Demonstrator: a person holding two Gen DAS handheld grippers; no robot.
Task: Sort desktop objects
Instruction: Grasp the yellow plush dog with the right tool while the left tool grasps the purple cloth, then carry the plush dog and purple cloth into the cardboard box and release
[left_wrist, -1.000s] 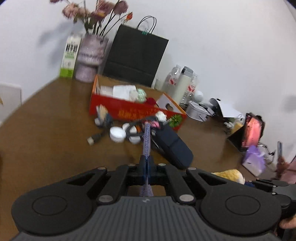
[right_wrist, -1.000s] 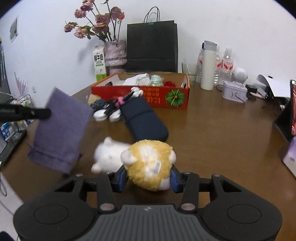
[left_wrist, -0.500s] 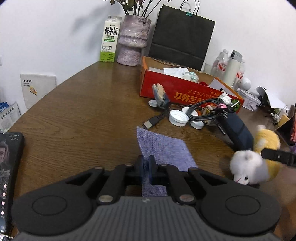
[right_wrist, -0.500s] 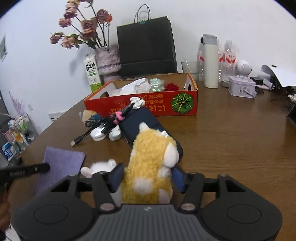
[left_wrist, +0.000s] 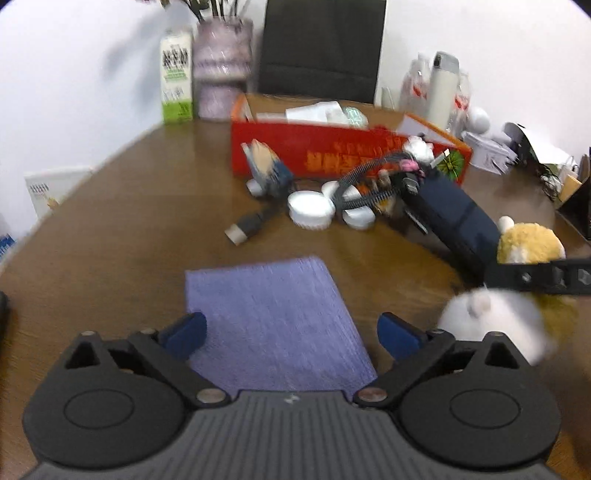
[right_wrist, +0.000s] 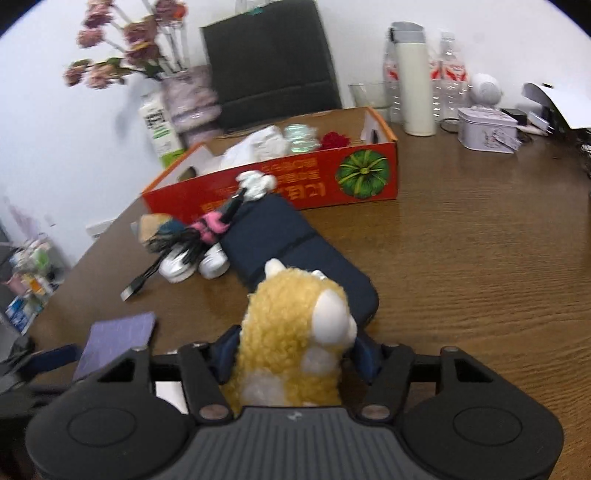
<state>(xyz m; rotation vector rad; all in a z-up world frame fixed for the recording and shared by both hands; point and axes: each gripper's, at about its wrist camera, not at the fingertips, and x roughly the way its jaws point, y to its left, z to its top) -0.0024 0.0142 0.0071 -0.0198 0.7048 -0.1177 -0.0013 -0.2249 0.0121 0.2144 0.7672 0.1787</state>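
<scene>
Left wrist view first: we note the brown wooden table (left_wrist: 110, 229), and at its far side the red cardboard box (left_wrist: 332, 155) with white and green items inside. A black paper bag (right_wrist: 269, 62) stands against the wall behind the box.

Next in size, the navy pouch (right_wrist: 295, 251) lies just in front of the box, its near end behind the plush. The purple cloth pouch (left_wrist: 273, 325) lies flat on the table between the fingers of the left gripper (left_wrist: 291, 332). Those jaws are opening and stand wide, and neither blue pad touches the cloth.

The yellow and white plush toy (right_wrist: 295, 343) sits between the fingers of the right gripper (right_wrist: 295, 354). Its jaws are closing, and the blue pads press into the fur on both sides. In the left wrist view the plush shows to the right of the cloth pouch, just beside the navy pouch.

Smaller items: a black cable (left_wrist: 369, 177) with its USB plug (left_wrist: 243, 229) and white round lids (left_wrist: 310, 210) lie clustered in front of the box.
</scene>
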